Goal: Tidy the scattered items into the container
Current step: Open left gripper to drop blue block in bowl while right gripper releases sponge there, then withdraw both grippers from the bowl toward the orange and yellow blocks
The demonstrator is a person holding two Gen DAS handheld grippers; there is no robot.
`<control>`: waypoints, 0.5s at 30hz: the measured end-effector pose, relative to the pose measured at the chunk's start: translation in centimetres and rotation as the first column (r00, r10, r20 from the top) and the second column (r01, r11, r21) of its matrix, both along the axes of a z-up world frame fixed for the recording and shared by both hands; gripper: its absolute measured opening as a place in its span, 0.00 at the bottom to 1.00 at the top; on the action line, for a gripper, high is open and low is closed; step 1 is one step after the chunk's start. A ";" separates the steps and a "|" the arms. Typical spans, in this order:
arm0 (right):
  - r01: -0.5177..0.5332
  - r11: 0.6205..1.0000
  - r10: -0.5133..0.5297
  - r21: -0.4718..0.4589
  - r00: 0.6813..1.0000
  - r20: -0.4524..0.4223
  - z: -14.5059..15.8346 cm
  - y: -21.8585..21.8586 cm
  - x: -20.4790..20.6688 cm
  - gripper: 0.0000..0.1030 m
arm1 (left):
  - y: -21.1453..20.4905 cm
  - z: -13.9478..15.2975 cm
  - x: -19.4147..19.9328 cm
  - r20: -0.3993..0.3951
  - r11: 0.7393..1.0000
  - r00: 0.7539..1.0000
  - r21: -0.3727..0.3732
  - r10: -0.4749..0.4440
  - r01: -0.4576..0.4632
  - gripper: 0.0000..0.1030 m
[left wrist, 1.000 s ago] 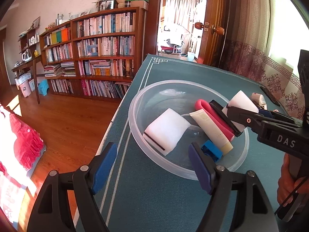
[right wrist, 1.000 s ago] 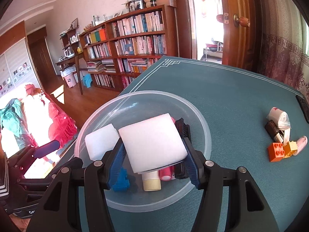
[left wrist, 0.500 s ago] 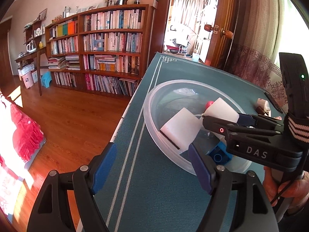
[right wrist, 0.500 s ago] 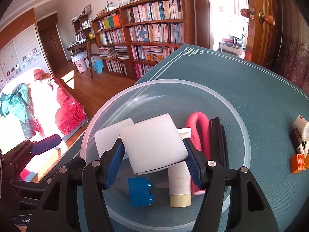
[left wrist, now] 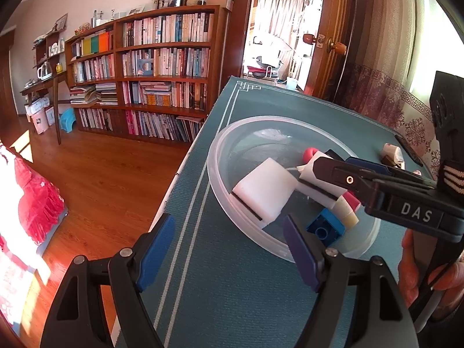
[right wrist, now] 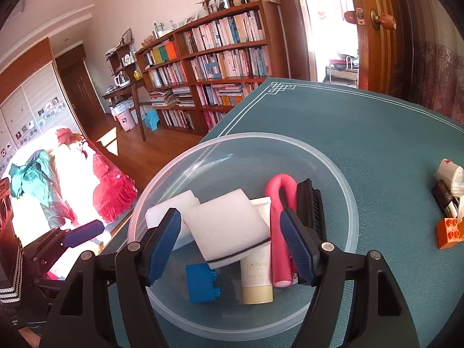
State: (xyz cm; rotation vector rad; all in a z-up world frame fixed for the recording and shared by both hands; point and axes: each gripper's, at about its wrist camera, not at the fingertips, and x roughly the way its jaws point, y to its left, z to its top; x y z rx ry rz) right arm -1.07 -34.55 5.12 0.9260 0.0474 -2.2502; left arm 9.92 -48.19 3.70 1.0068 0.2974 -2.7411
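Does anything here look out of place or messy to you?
Yes: an orange brick and a small wrapped bundle lie loose on the table, outside the clear bowl. Nothing looks spilled or broken.

One bowl [right wrist: 345, 203] held two sponges [right wrist: 229, 223], one blue brick [right wrist: 201, 282], one tube [right wrist: 256, 272], one pink roller [right wrist: 279, 232] and one black comb [right wrist: 311, 206]. Far right sat one orange brick [right wrist: 449, 232].

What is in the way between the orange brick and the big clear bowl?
Nothing visible. The orange brick sits on the teal table cover, right of the clear bowl. Only bare cover lies between them. The open right gripper hovers over the bowl, not across that path.
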 end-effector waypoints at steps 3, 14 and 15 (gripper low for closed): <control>0.036 0.999 -0.036 -0.001 0.999 0.004 -0.1 1.4 -0.1 0.72 | 0.2 0.1 0.0 -0.001 1.000 1.000 -0.001 -0.001 0.001 0.78; 0.168 0.984 -0.165 -0.058 0.985 0.055 -0.3 7.9 -0.1 0.72 | 1.7 0.1 -0.2 0.013 1.000 0.999 -0.011 -0.029 0.029 0.80; 0.173 0.983 -0.170 -0.060 0.984 0.053 -0.3 8.3 0.0 0.72 | 1.9 0.1 -0.2 0.016 0.999 0.999 -0.012 -0.034 0.034 0.81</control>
